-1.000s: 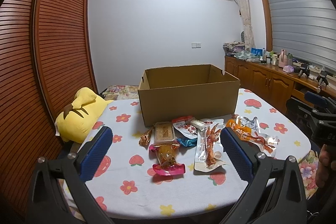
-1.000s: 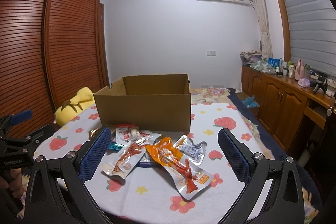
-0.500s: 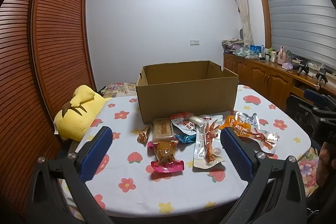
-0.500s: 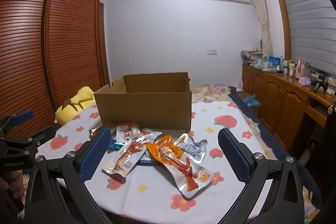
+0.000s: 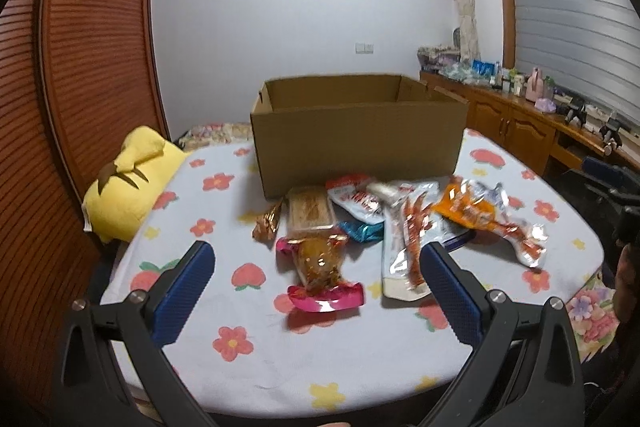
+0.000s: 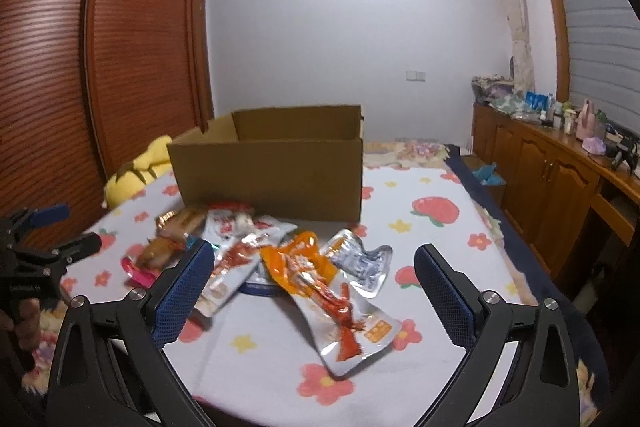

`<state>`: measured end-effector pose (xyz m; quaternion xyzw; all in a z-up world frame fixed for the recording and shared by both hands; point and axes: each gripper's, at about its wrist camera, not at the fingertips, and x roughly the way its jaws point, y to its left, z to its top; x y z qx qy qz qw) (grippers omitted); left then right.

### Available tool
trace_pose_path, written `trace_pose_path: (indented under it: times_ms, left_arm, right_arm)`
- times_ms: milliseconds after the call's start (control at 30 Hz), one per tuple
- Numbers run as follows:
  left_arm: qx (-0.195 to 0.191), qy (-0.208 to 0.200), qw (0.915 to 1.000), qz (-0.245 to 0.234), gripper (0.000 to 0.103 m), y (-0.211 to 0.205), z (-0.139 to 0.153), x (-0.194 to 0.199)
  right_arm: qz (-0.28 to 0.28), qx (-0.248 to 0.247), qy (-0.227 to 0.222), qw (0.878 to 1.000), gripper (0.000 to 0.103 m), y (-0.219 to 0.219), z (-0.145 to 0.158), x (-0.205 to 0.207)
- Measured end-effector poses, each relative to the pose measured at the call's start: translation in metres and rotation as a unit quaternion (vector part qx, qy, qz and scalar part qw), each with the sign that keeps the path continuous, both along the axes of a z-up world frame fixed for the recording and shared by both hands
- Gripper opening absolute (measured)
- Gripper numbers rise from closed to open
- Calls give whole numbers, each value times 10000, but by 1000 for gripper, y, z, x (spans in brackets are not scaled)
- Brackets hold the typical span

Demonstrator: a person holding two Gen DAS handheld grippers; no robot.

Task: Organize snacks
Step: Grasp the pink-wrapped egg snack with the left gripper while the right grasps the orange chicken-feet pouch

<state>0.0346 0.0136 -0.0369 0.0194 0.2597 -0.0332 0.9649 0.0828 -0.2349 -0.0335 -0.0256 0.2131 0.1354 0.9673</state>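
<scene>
An open cardboard box stands on the flowered table; it also shows in the right wrist view. Several snack packs lie in front of it: a pink-edged pack, a clear pack with red strips, an orange pack, a bread pack. My left gripper is open and empty, above the pink-edged pack. My right gripper is open and empty, above the orange pack.
A yellow plush lies at the table's left edge. A wooden wardrobe stands on the left. A cluttered wooden sideboard runs along the right. The tablecloth hangs over the near edge.
Both grippers have moved forward and tilted down toward the snack pile. The snacks and box have not moved.
</scene>
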Motion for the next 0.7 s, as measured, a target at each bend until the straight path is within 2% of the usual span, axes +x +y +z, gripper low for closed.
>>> trace_pose_path:
  times_ms: [267, 467, 533, 700]
  left_arm:
    - [20, 306, 9995, -48, 102, 14, -16, 27]
    - [-22, 551, 9981, -272, 100, 16, -20, 43]
    - [-7, 704, 9970, -312, 97, 15, -24, 51]
    - [-111, 1154, 9922, -448, 85, 14, -37, 69]
  right_arm:
    - [301, -379, 488, 9976, 92, -8, -21, 31]
    - [679, -571, 1110, 9899, 89, -4, -46, 61]
    - [758, -545, 1344, 9865, 89, -4, -56, 71]
    - [794, -624, 1566, 9825, 89, -2, -69, 89]
